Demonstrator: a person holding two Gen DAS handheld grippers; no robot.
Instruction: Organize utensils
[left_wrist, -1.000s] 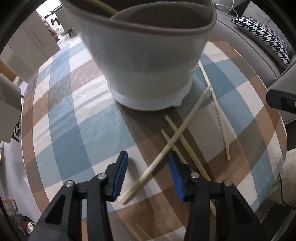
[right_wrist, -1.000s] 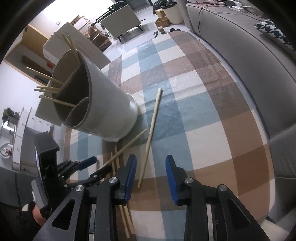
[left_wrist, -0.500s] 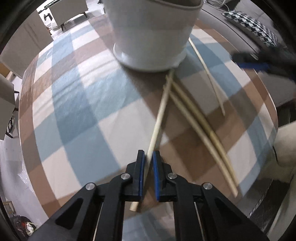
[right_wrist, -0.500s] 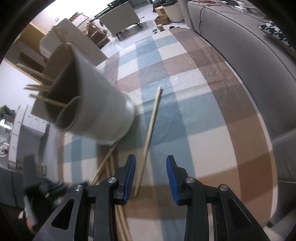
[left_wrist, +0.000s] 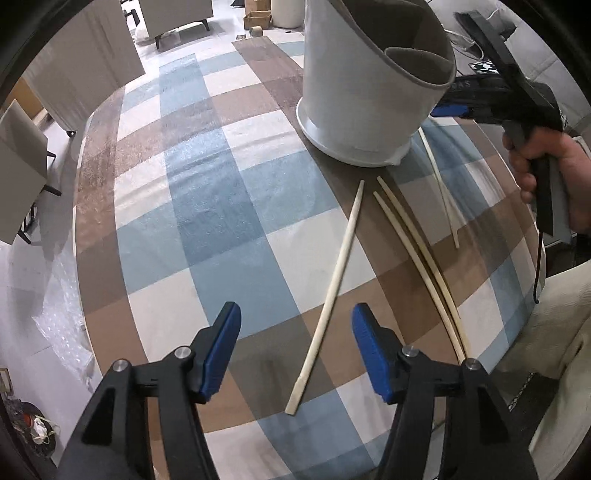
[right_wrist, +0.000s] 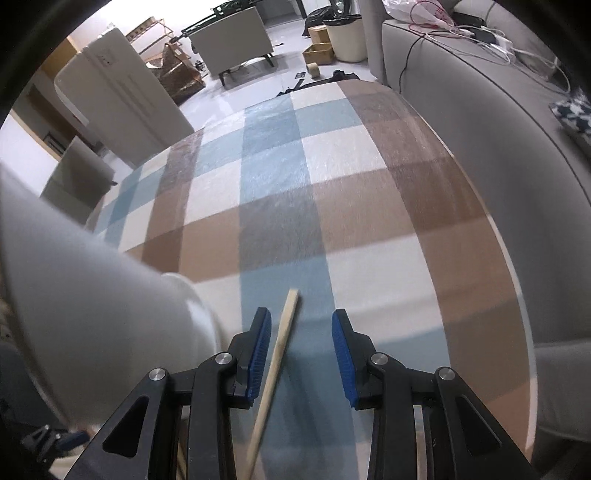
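Note:
A white utensil holder (left_wrist: 365, 85) with grey inner compartments stands on the checked tablecloth (left_wrist: 207, 206). Several wooden chopsticks lie beside it. One chopstick (left_wrist: 332, 284) lies flat between the jaws of my open left gripper (left_wrist: 295, 347), apart from both pads. A pair of chopsticks (left_wrist: 421, 258) lies to its right, and another (left_wrist: 441, 188) lies near the holder's base. My right gripper (right_wrist: 301, 354) is open and low over the cloth, with a chopstick (right_wrist: 275, 373) lying between its jaws near the left pad. The holder (right_wrist: 81, 317) is close on its left.
A grey sofa (right_wrist: 498, 133) runs along the table's right side. The person's hand and the right gripper (left_wrist: 517, 107) show at the right of the left wrist view. Chairs and cabinets (left_wrist: 22, 158) stand beyond the table's left edge.
My left gripper was shut on a chopstick half a second ago; it has opened and pulled back, leaving the chopstick flat on the cloth. My right gripper has moved forward and down beside the holder.

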